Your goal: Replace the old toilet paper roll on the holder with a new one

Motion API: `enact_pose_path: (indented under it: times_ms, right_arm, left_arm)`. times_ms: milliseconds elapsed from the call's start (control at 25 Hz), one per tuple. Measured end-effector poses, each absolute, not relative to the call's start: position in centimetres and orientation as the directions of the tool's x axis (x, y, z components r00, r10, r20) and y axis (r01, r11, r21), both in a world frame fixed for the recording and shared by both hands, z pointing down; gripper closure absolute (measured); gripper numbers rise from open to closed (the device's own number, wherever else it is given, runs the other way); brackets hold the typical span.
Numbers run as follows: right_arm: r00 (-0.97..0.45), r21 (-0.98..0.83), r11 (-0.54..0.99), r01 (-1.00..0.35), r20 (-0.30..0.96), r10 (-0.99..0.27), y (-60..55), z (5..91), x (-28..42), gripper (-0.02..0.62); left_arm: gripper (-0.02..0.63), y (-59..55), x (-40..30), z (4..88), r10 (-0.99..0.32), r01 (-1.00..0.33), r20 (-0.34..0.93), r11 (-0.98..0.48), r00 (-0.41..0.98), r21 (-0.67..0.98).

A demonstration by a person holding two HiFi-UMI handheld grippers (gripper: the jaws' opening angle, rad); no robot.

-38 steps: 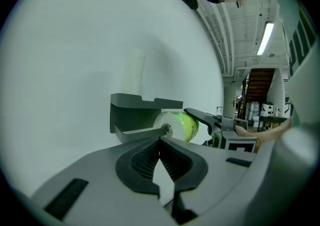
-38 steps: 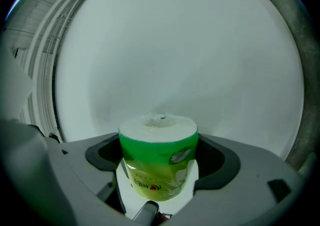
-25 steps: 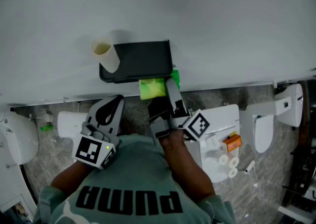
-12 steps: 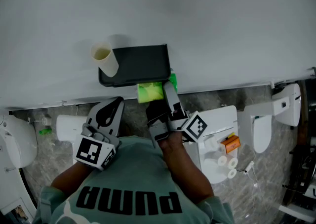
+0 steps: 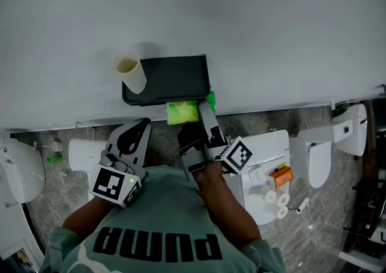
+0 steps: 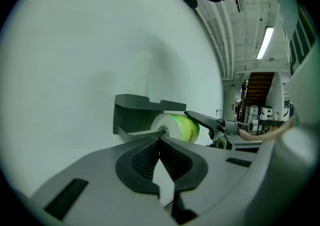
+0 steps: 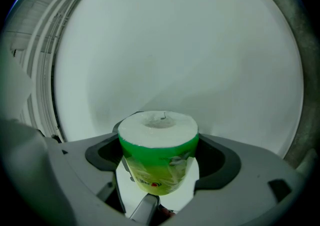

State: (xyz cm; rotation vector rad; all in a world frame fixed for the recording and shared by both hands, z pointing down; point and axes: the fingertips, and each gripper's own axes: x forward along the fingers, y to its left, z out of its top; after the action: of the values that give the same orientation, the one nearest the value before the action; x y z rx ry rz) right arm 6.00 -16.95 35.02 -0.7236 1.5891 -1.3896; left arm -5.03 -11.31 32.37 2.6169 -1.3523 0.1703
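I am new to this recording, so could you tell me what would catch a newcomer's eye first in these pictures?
The bright green-wrapped white toilet paper roll stands out, clamped in the right tool just under the black wall-mounted holder. A pale open tube stands on the holder's left end as the head view shows it, and the left tool is shut and empty nearby.

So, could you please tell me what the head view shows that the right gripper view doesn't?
Only the head view shows the holder, the cup at its left end, and the left gripper. Only the right gripper view shows the white end face of the roll and how the right gripper grips it, with both jaws closed on the green wrapper. Both views show the roll and the white wall.
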Motion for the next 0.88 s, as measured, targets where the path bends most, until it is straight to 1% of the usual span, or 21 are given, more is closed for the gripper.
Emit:
enact_pose_path:
  times_ms: [360,640,880]
  right_arm:
    - [-0.510,-0.974,0.213,0.083,-0.225,-0.830,-16.8,35.3,3.9,0.155]
    - [-0.601,-0.970,0.222,0.101,-0.237,-0.763,-15.8,35.1,0.1,0.155]
    - [-0.637,-0.971,0.212,0.111,-0.234,-0.735,-15.8,35.4,-1.2,0.155]
  left_arm:
    - [0.603,-11.2,-5.7,32.5,-0.804,-0.825,0.187,-0.551,0.565,0.126]
    - [0.603,-10.9,-7.0,32.4,-0.820,-0.840,0.182,-0.527,0.543,0.130]
    - [0.603,-11.0,-8.2,32.5,-0.844,-0.863,0.181,-0.490,0.505,0.127]
